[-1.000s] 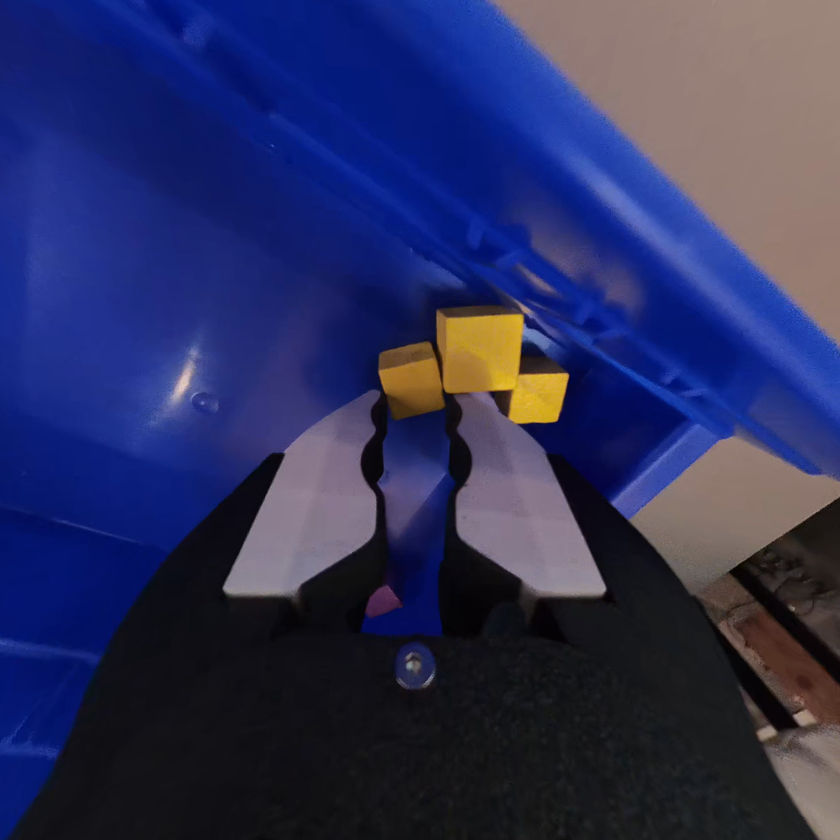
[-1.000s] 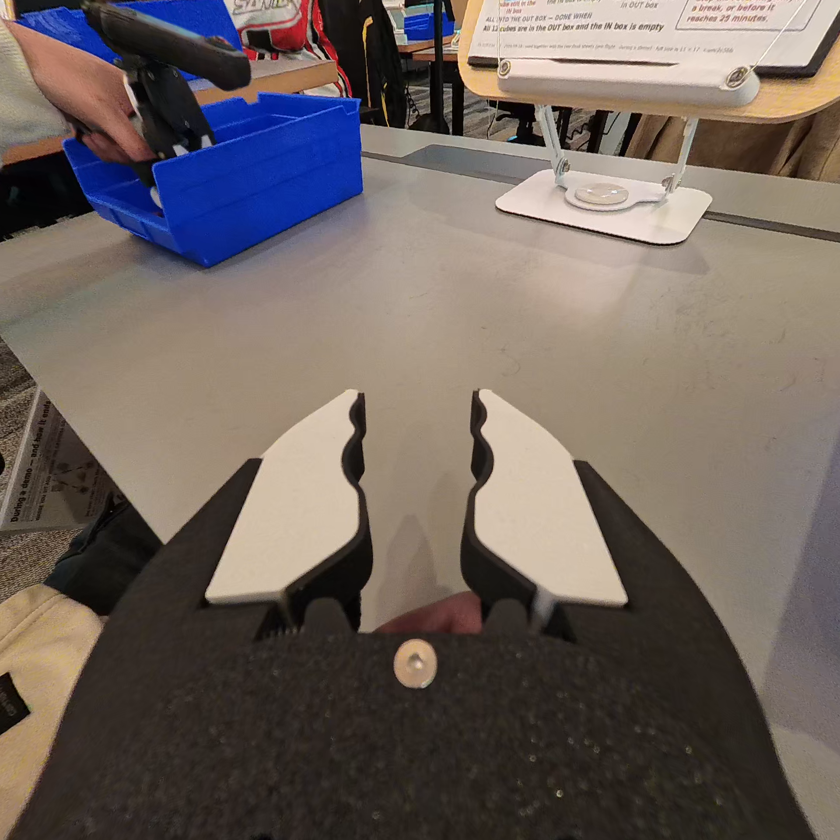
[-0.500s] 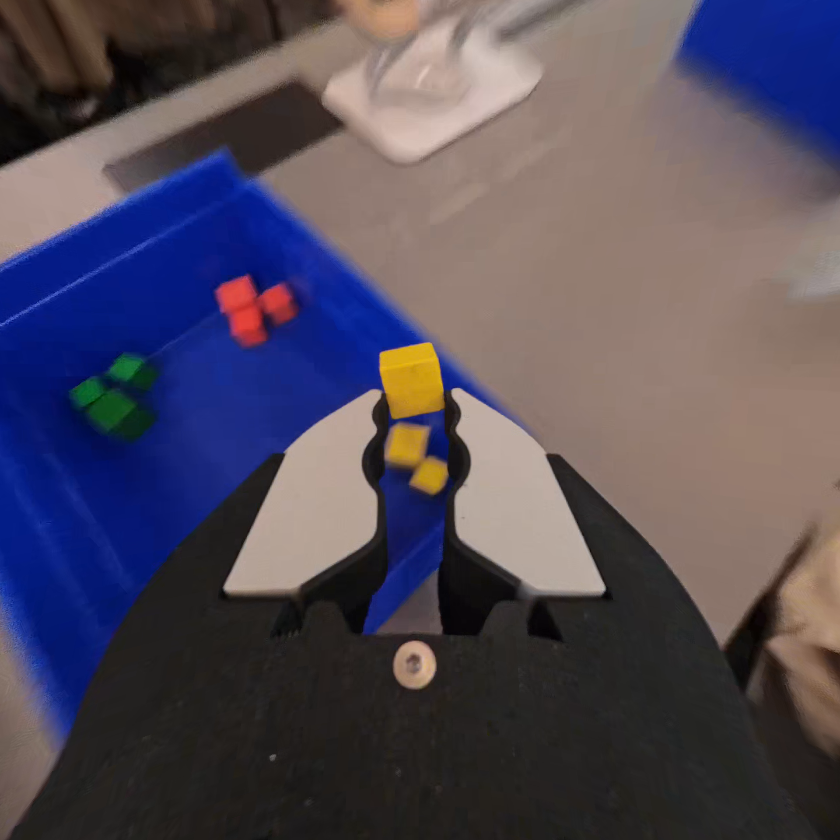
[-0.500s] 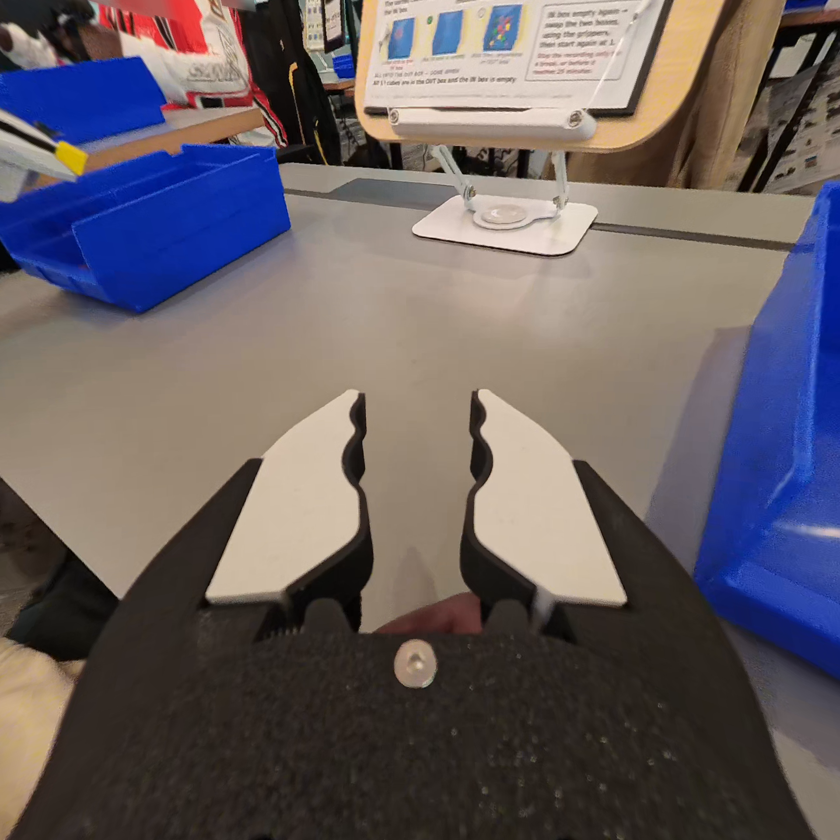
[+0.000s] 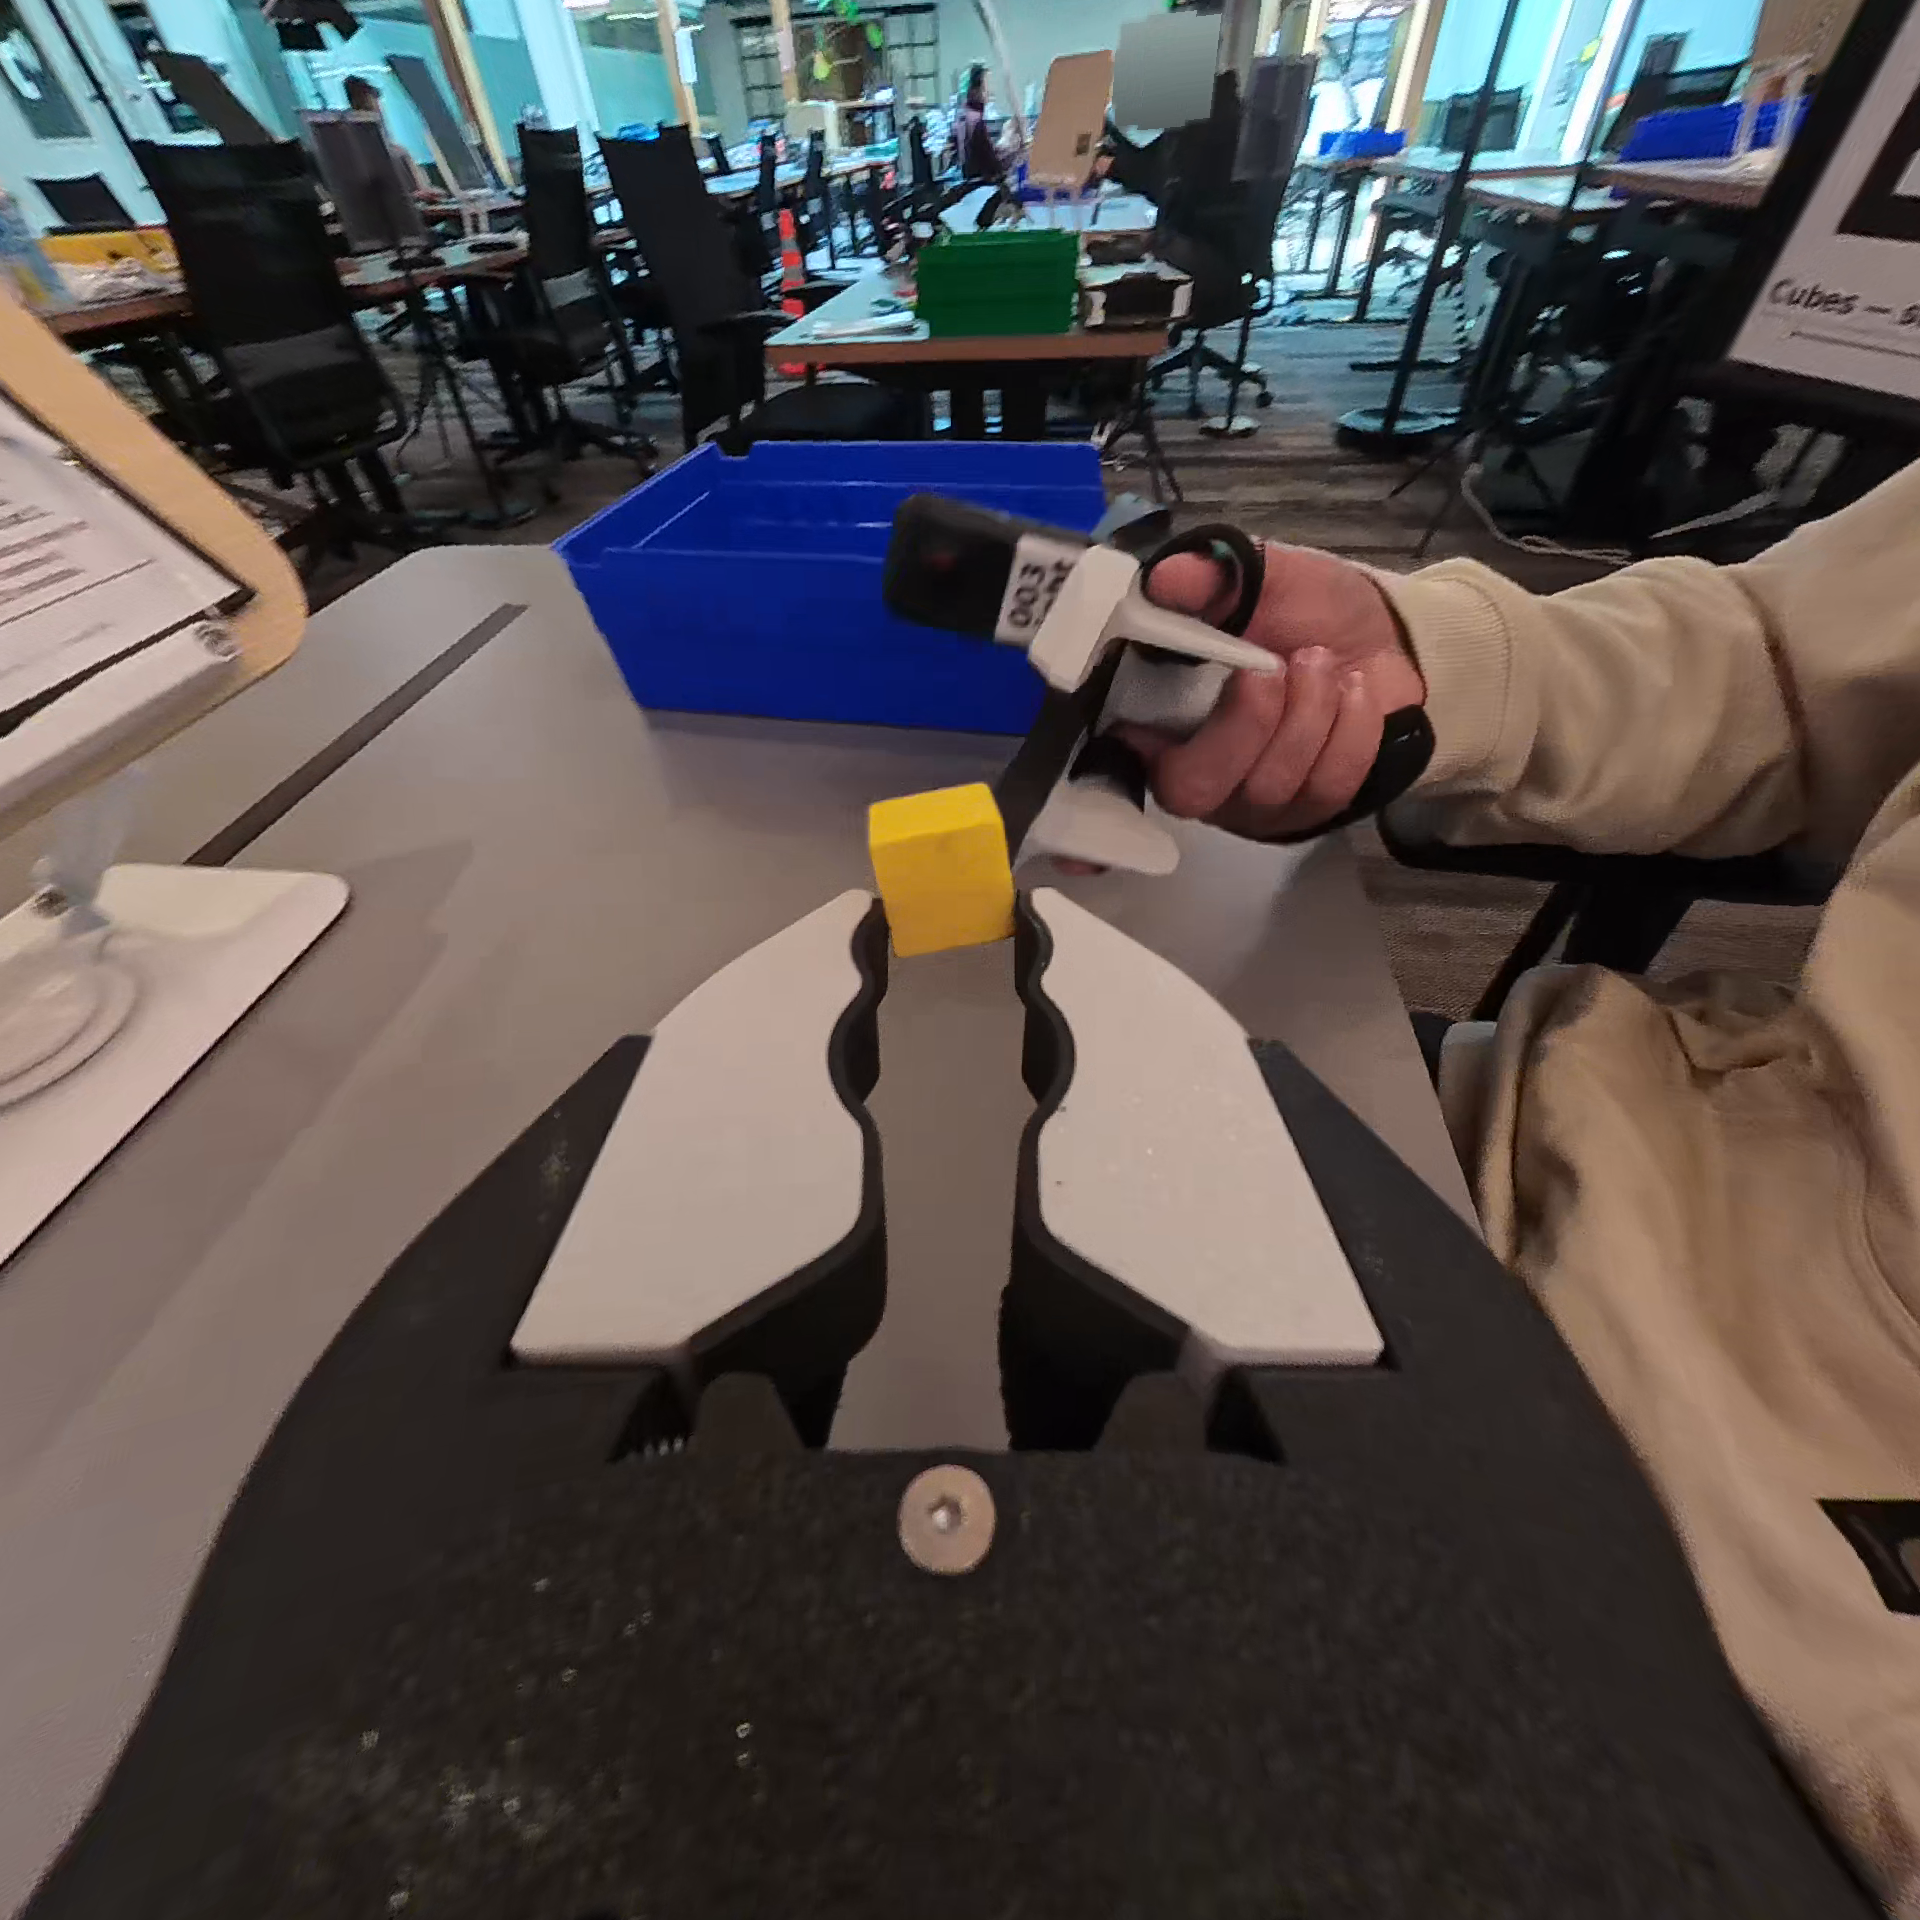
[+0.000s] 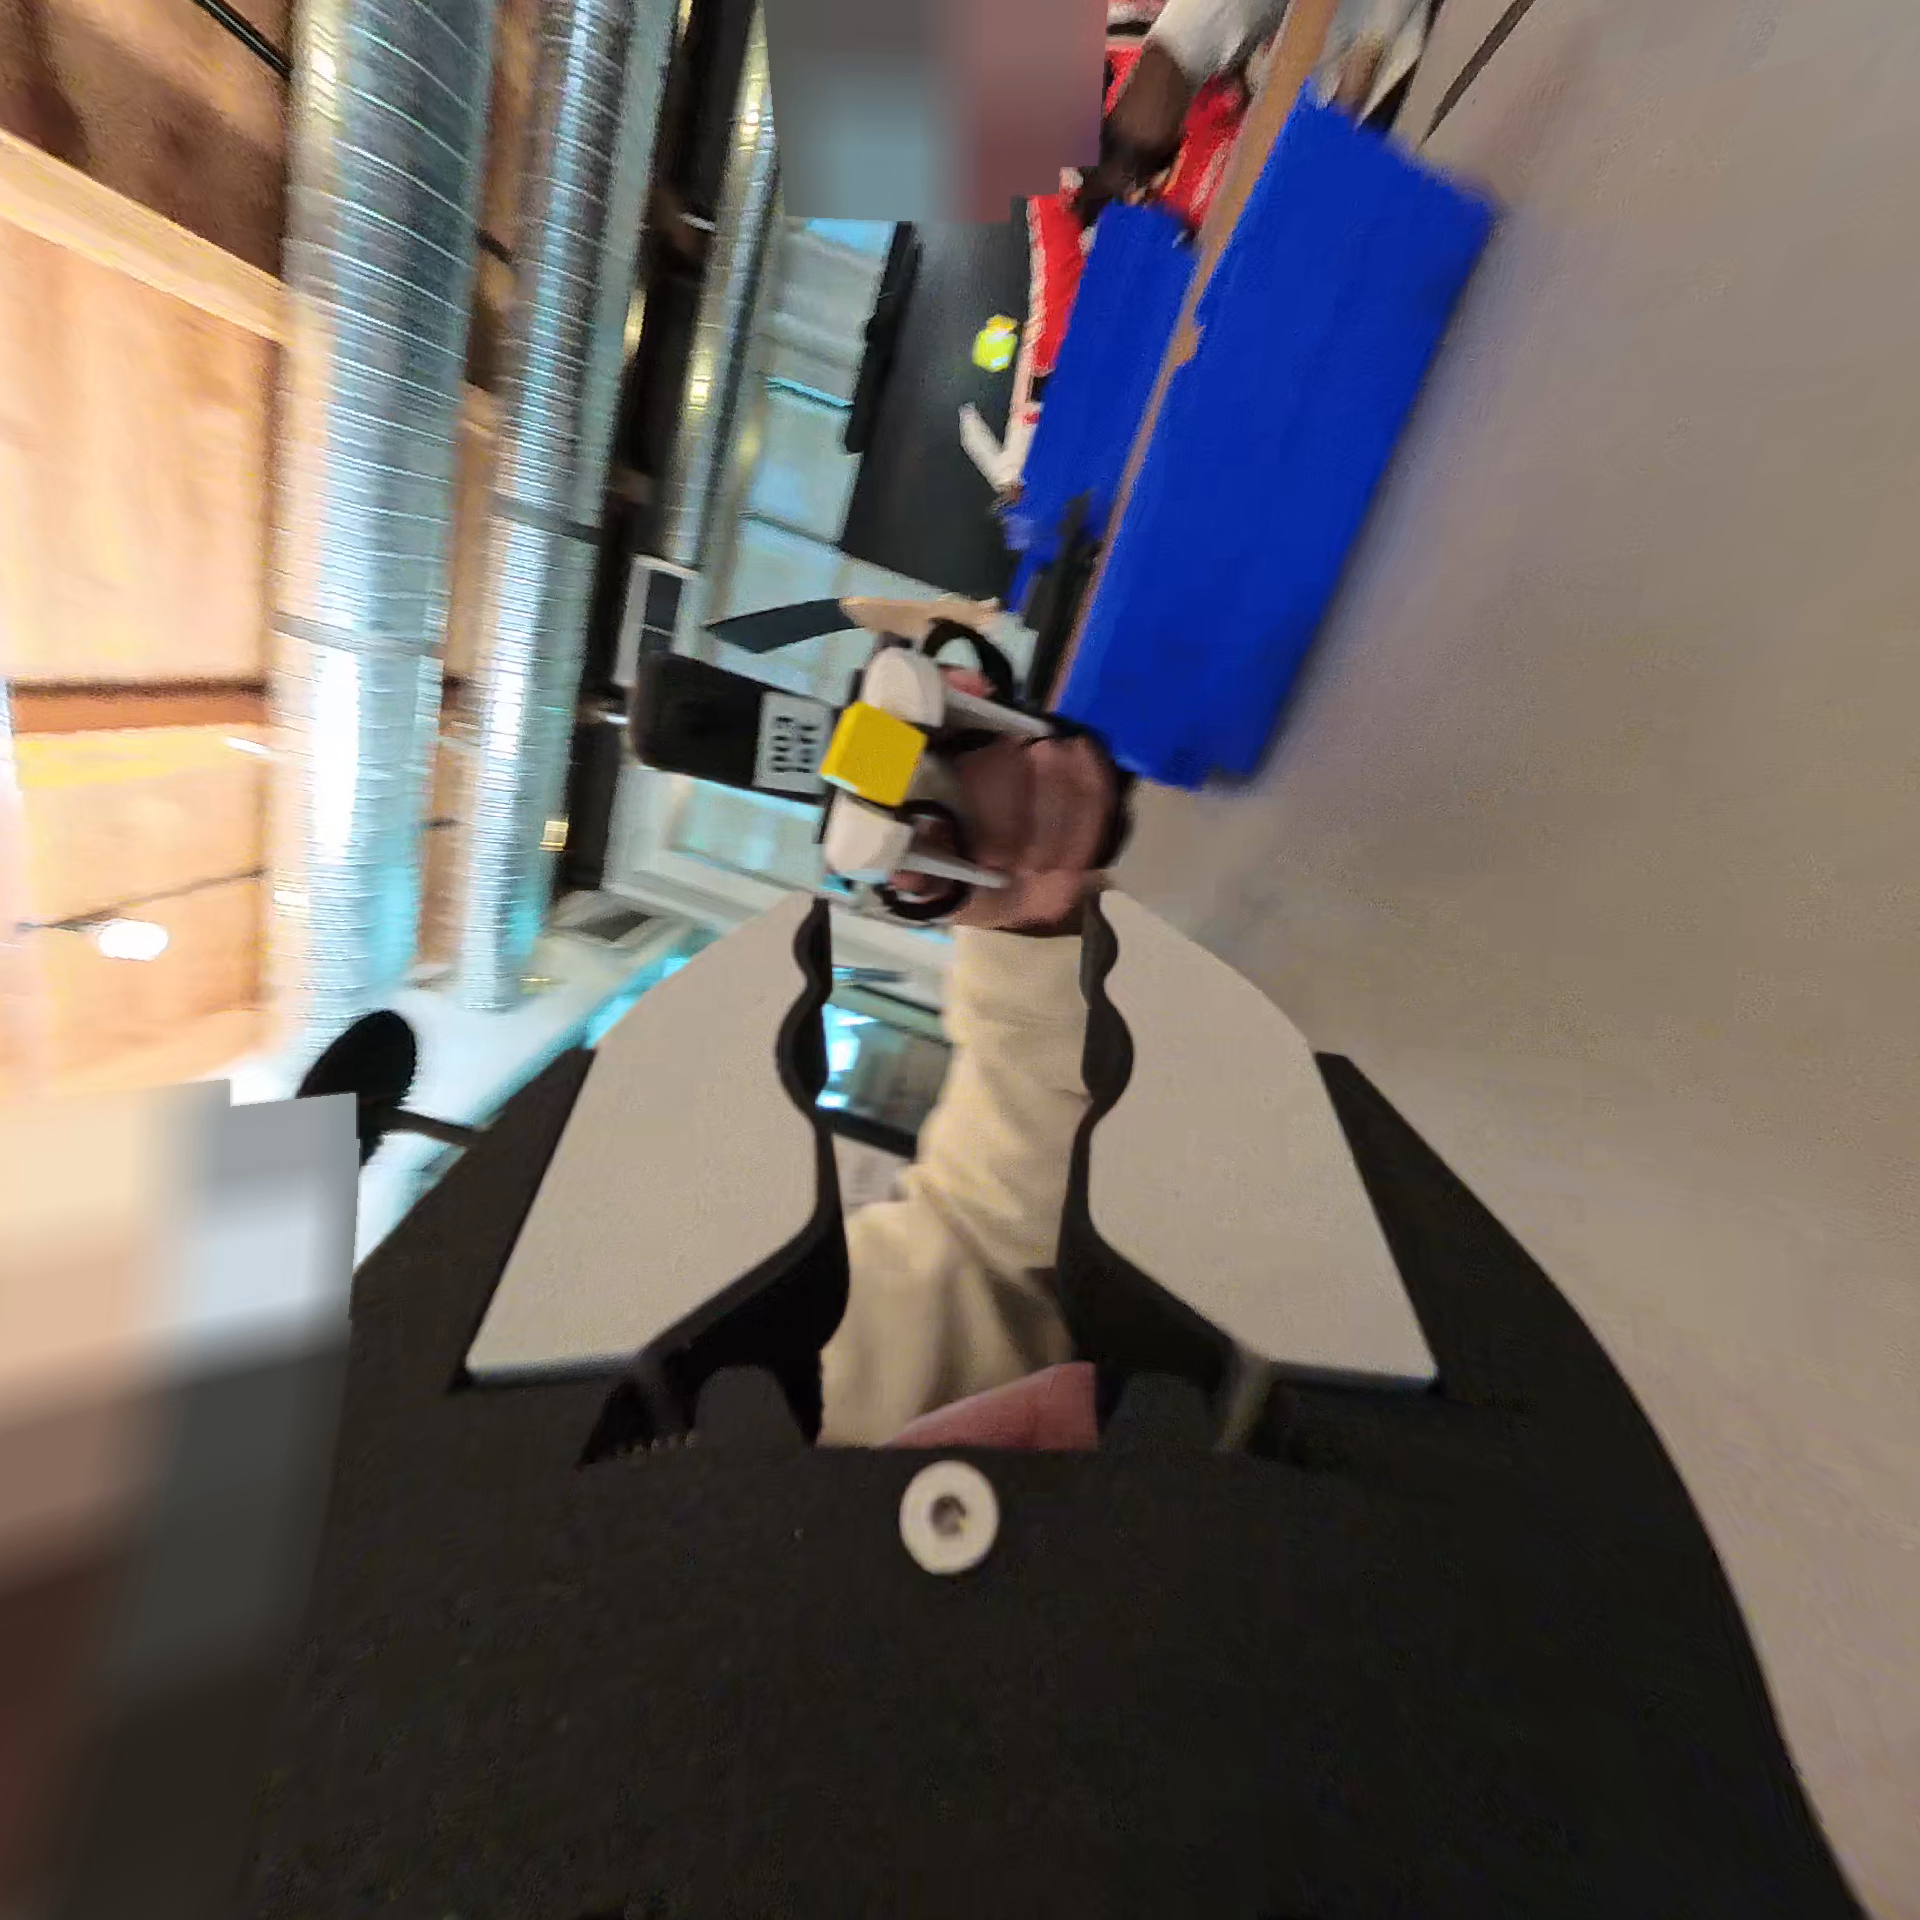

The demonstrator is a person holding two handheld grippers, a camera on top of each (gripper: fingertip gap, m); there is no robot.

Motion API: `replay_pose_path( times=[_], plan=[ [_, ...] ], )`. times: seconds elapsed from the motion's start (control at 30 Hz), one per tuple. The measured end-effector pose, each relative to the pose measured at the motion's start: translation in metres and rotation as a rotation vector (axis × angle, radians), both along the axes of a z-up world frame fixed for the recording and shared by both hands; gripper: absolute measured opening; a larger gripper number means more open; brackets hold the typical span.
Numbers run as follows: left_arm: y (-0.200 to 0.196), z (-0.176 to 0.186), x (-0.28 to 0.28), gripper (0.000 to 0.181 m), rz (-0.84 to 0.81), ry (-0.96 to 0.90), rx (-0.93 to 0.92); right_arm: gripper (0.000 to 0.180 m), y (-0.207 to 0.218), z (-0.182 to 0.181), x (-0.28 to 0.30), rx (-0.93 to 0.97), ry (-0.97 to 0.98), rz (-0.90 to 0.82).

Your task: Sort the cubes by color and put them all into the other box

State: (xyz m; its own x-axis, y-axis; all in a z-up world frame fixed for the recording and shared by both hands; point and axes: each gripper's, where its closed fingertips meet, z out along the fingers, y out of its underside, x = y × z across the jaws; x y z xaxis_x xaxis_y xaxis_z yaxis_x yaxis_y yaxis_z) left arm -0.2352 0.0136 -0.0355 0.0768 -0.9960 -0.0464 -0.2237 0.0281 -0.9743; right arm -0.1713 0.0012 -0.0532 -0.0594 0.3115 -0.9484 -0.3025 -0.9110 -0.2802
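Observation:
My left gripper (image 5: pixel 945 920) is shut on a yellow cube (image 5: pixel 940 868), pinched at the fingertips and held above the grey table (image 5: pixel 540 935). A blue box (image 5: pixel 821 613) stands ahead at the table's far edge; its inside is hidden. My right gripper (image 5: pixel 1081 847), in a person's hand, hangs just right of the cube, apart from it. In the right wrist view, which is rolled on its side, my right gripper (image 6: pixel 951 925) is open and empty. It faces the left gripper (image 6: pixel 881 764) with the yellow cube (image 6: pixel 873 755). A blue box (image 6: pixel 1278 468) sits behind.
A white document stand (image 5: pixel 177 935) with a tilted board is at the left of the table. A person's sleeve and torso (image 5: pixel 1662 1091) fill the right side. Chairs and tables with a green bin (image 5: pixel 997 281) lie beyond. Another blue box (image 6: pixel 1101 353) shows farther off. The gap from one gripper's tips to the other's is roughly 8 cm.
My left gripper has lifted a yellow cube out of one blue box and swung over the table toward the other box. My right gripper has rolled sideways and turned toward the left one.

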Motion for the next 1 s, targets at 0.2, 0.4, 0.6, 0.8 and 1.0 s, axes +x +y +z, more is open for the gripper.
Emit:
replay_pose_path(
  times=[0.2,0.4,0.6,0.8,1.0],
  plan=[
    [-0.001,-0.006,0.036,0.023,-0.102,-0.034,-0.008,0.047,0.006,0.012,-0.039,-0.103,0.106,0.127],
    [0.004,-0.011,0.038,0.022,-0.103,-0.012,0.027,0.046,0.008,0.017,-0.04,-0.102,0.145,0.149],
    [0.005,-0.031,0.039,0.022,-0.062,0.147,0.145,0.04,0.012,0.013,-0.037,-0.112,0.165,0.146],
    [0.011,-0.048,0.04,0.023,0.029,0.266,0.178,0.022,0.017,-0.006,-0.038,-0.121,0.094,0.119],
    [0.0,-0.049,0.013,0.059,0.264,0.232,0.035,0.022,0.011,-0.015,-0.018,0.033,-0.046,0.061]
  ],
)
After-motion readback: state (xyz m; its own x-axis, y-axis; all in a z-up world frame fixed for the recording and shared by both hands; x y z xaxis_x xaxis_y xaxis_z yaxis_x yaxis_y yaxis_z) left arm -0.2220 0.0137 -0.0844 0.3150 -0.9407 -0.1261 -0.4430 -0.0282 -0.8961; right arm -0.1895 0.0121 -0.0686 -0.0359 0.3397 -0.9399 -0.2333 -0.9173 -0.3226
